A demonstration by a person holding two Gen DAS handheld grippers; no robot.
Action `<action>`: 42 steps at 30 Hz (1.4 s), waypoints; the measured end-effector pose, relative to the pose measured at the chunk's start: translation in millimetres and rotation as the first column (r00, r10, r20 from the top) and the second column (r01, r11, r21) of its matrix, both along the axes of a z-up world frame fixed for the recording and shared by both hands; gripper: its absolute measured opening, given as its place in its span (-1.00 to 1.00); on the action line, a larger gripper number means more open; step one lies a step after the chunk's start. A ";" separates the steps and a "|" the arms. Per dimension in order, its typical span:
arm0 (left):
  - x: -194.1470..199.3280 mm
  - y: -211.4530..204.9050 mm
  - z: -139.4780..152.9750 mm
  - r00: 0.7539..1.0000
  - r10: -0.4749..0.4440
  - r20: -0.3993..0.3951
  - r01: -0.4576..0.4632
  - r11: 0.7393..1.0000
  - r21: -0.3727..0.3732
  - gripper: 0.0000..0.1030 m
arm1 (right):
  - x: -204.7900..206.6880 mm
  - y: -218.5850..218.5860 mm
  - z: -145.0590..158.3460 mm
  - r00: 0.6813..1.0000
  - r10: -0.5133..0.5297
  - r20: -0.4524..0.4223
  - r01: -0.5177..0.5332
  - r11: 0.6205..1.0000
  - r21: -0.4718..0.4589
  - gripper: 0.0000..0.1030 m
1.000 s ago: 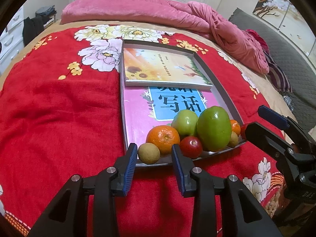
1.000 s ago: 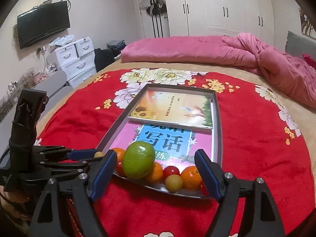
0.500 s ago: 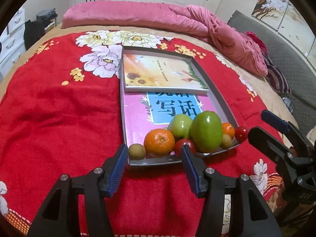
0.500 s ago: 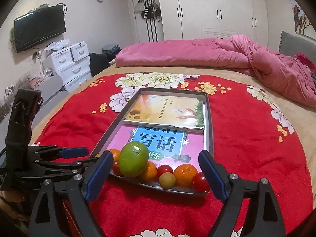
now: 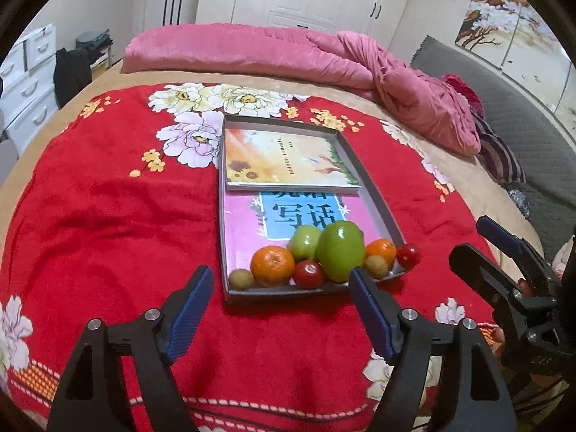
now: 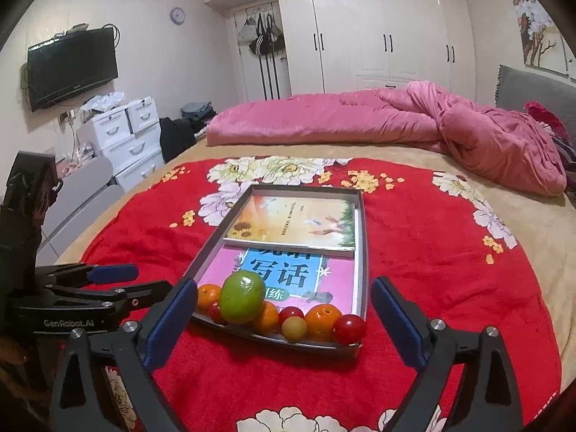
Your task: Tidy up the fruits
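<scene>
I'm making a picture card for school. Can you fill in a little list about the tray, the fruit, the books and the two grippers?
place: bed with a red flowered blanket
tray: grey, flat on the blanket
books: sunflower book at the far end, partly on the pink book
fruit: all bunched at the tray's near end
big green fruit: tallest in the bunch
green apple: behind it
orange: near the front
left gripper: opening, nothing between its jaws
right gripper: opening, holds nothing
</scene>
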State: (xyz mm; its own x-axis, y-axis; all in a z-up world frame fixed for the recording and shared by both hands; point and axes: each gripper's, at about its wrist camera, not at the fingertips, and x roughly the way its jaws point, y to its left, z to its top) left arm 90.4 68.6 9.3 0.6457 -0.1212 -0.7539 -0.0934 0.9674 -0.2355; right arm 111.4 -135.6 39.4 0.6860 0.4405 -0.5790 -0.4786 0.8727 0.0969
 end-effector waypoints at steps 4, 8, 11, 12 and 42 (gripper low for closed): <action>-12.3 -8.5 6.1 1.000 0.002 0.006 -0.003 0.999 0.043 0.55 | -14.6 -8.1 7.9 1.000 0.007 0.022 -0.007 1.000 0.002 0.98; -25.7 -12.4 8.6 1.000 0.027 -0.001 -0.027 0.999 0.017 0.56 | -32.3 -16.7 8.9 1.000 0.011 0.029 -0.011 1.000 -0.012 0.98; -40.6 -16.0 4.5 0.999 0.048 -0.019 -0.048 0.999 0.006 0.56 | -40.3 -24.6 2.6 1.000 -0.003 0.010 0.003 1.000 -0.004 0.98; -45.1 -18.4 1.6 0.999 0.043 -0.028 -0.043 0.999 0.010 0.56 | -42.2 -26.9 -1.1 1.000 -0.009 -0.005 0.009 1.000 0.002 0.98; -62.4 -28.9 -12.9 0.996 0.044 -0.077 -0.044 0.999 0.011 0.56 | -58.2 -32.7 -26.8 0.997 -0.036 -0.073 0.035 0.999 -0.023 0.98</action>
